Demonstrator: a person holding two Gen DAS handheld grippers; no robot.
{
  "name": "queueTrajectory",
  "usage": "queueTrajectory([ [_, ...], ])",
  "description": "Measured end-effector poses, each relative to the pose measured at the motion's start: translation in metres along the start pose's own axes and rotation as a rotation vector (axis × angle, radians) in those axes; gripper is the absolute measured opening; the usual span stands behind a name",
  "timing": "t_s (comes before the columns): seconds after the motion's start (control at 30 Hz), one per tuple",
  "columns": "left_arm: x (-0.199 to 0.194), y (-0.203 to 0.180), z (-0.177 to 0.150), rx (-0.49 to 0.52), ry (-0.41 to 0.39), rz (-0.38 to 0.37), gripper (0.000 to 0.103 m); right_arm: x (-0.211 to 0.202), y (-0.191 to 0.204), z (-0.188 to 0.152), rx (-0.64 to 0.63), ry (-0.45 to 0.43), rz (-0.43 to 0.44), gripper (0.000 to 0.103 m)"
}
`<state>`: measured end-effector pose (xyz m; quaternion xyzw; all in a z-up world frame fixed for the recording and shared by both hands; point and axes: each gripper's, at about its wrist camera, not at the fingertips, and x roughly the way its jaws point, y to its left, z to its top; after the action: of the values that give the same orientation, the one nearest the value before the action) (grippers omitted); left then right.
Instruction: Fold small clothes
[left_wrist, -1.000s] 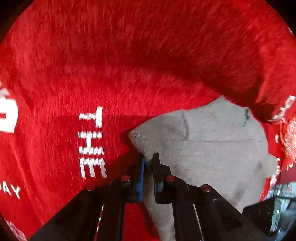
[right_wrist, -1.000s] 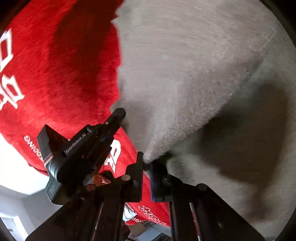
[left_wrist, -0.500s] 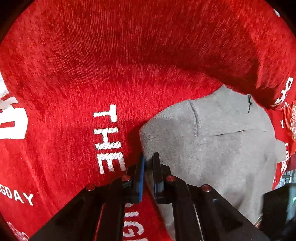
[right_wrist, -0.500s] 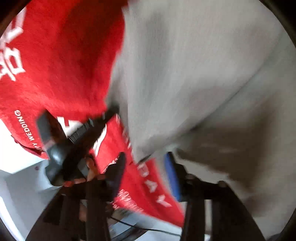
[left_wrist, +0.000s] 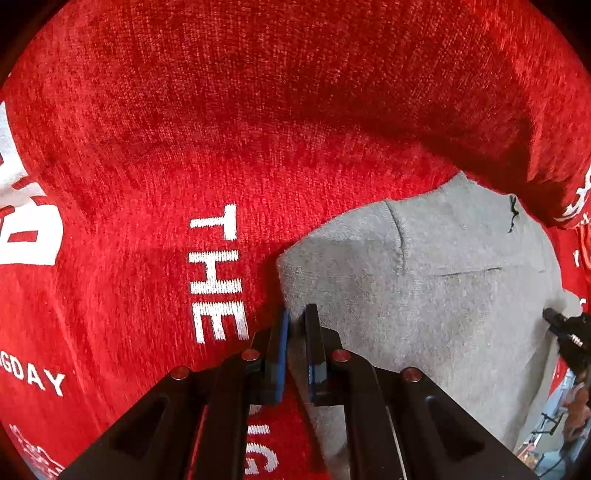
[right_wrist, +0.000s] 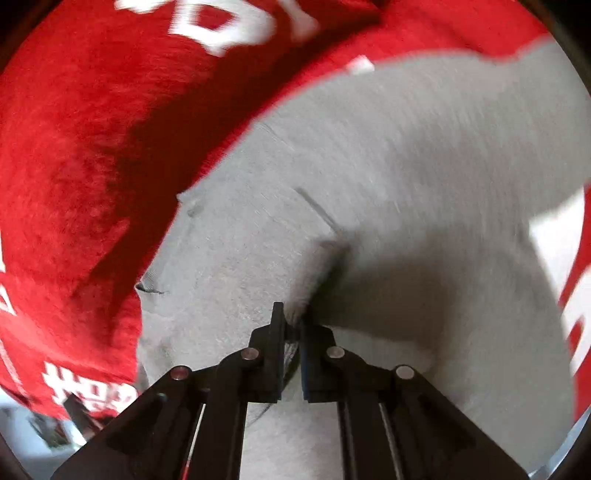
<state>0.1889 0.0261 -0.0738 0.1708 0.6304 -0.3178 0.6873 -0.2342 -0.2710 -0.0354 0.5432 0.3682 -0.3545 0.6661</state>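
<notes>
A small grey garment (left_wrist: 424, 291) lies on a red cloth (left_wrist: 221, 129) printed with white letters. My left gripper (left_wrist: 295, 317) is shut on the grey garment's near left corner, right at its edge beside the word THE. In the right wrist view the grey garment (right_wrist: 388, 166) fills the middle, with a stitched seam and a raised fold. My right gripper (right_wrist: 291, 317) is shut on a pinched fold of the grey garment. The view is blurred by motion.
The red cloth (right_wrist: 92, 147) covers the surface all round the garment and rises in a fold at the back right (left_wrist: 535, 155). The other gripper's black tip (left_wrist: 569, 332) shows at the right edge. Room clutter shows at the lower corners.
My right gripper opened half a second ago, swung across the garment and has shut again on a fold of grey fabric. My left gripper has kept its hold and shifted slightly.
</notes>
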Motion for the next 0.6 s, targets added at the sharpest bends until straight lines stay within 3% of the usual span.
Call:
queueTrajectory([
  [0.07, 0.000, -0.003, 0.000, 0.008, -0.003, 0.015, 0.009, -0.009, 0.009, 0.003, -0.127, -0.054, -0.069, 0.007],
  [0.13, 0.002, -0.005, 0.000, 0.013, -0.005, 0.014, 0.009, -0.002, 0.014, 0.009, -0.192, -0.052, -0.147, 0.007],
  [0.23, 0.005, -0.004, 0.002, 0.001, -0.003, 0.002, 0.010, -0.001, 0.014, 0.010, -0.224, -0.021, -0.190, 0.008],
  [0.3, 0.000, 0.000, 0.002, -0.014, -0.009, 0.021, 0.010, -0.007, 0.017, 0.007, -0.236, -0.030, -0.261, 0.017],
  [0.37, -0.006, 0.002, 0.001, -0.018, -0.017, 0.067, 0.010, -0.014, 0.014, 0.005, -0.206, -0.036, -0.378, 0.018],
  [0.4, -0.010, 0.002, -0.001, -0.023, -0.019, 0.100, 0.010, -0.018, 0.009, 0.005, -0.179, -0.032, -0.385, 0.018],
  [0.43, -0.016, 0.004, -0.004, -0.032, -0.017, 0.104, 0.010, -0.024, 0.003, 0.005, -0.144, -0.031, -0.337, 0.018],
  [0.53, -0.035, -0.001, -0.014, -0.018, -0.027, 0.057, 0.010, -0.035, 0.008, 0.002, -0.169, -0.058, -0.221, 0.020],
  [0.6, -0.044, -0.013, -0.021, 0.009, -0.037, 0.030, 0.010, -0.030, 0.025, 0.002, -0.214, -0.062, -0.202, 0.020],
])
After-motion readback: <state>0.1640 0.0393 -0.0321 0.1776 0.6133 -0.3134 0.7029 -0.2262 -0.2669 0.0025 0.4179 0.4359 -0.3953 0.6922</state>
